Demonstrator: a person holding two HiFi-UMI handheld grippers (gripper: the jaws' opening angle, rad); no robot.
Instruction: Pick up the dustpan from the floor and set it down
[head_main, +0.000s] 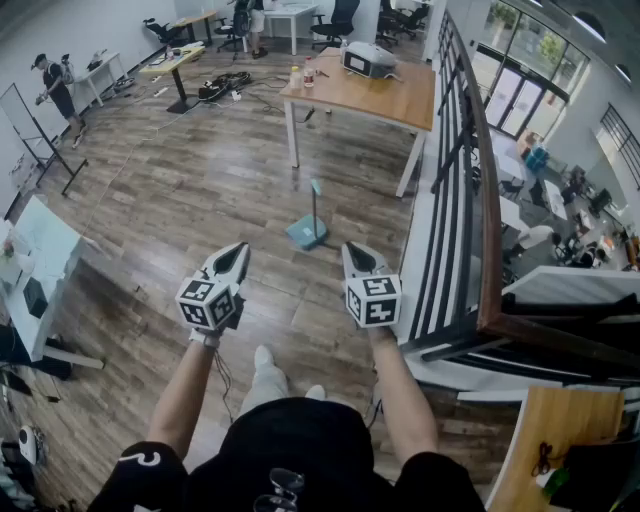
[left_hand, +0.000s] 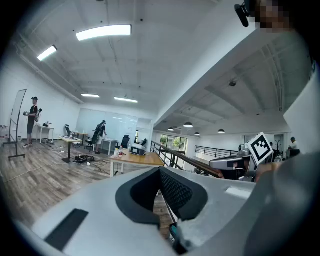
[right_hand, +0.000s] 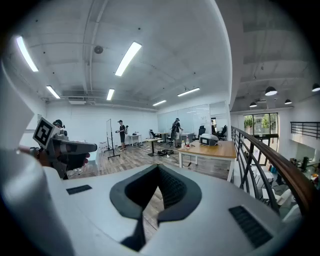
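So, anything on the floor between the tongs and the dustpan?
Nothing visible. The dustpan stands on bare floor ahead of the left tongs and right tongs; the wooden table sits beyond it, the railing off to the right.

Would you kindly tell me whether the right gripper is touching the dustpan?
Apart. In the head view, bare floor shows between the right gripper and the dustpan, which stands on the floor ahead, handle upright.
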